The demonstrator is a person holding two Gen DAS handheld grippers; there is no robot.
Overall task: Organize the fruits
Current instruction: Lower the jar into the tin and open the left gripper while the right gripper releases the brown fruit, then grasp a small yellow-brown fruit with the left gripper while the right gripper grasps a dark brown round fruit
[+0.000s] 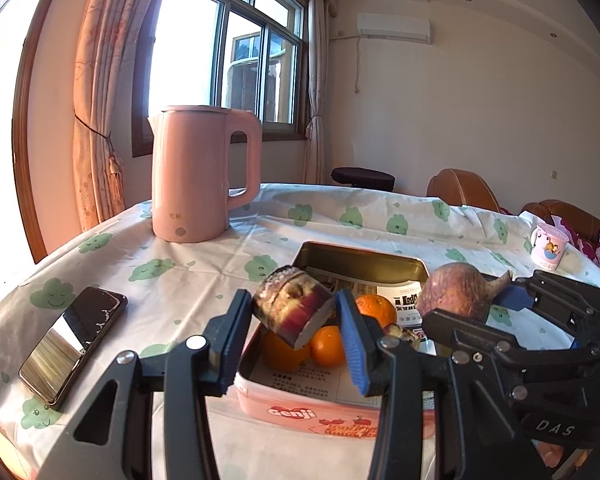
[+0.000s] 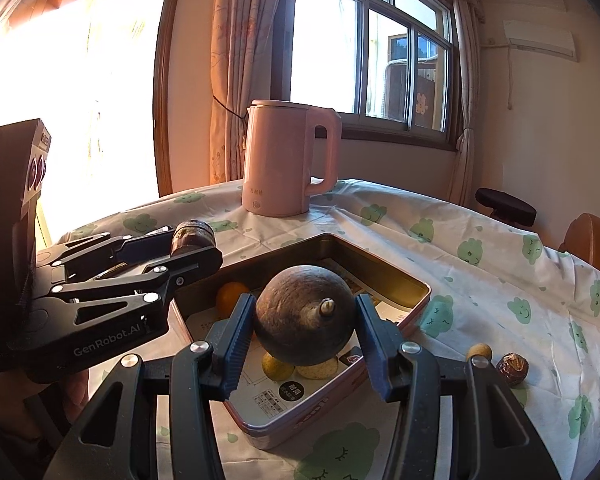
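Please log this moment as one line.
left gripper: holds cane piece | right gripper: holds round root | both above tin

Strong daylight pours through a wood-framed window with sliding panes, washing out its left side. Peach curtains hang tied back beside it, a paler pair at its right edge. The cream wall carries an air conditioner near the ceiling. Beyond the table's far edge stand a dark padded stool and brown leather chairs. A white tablecloth with green cloud faces covers the table.
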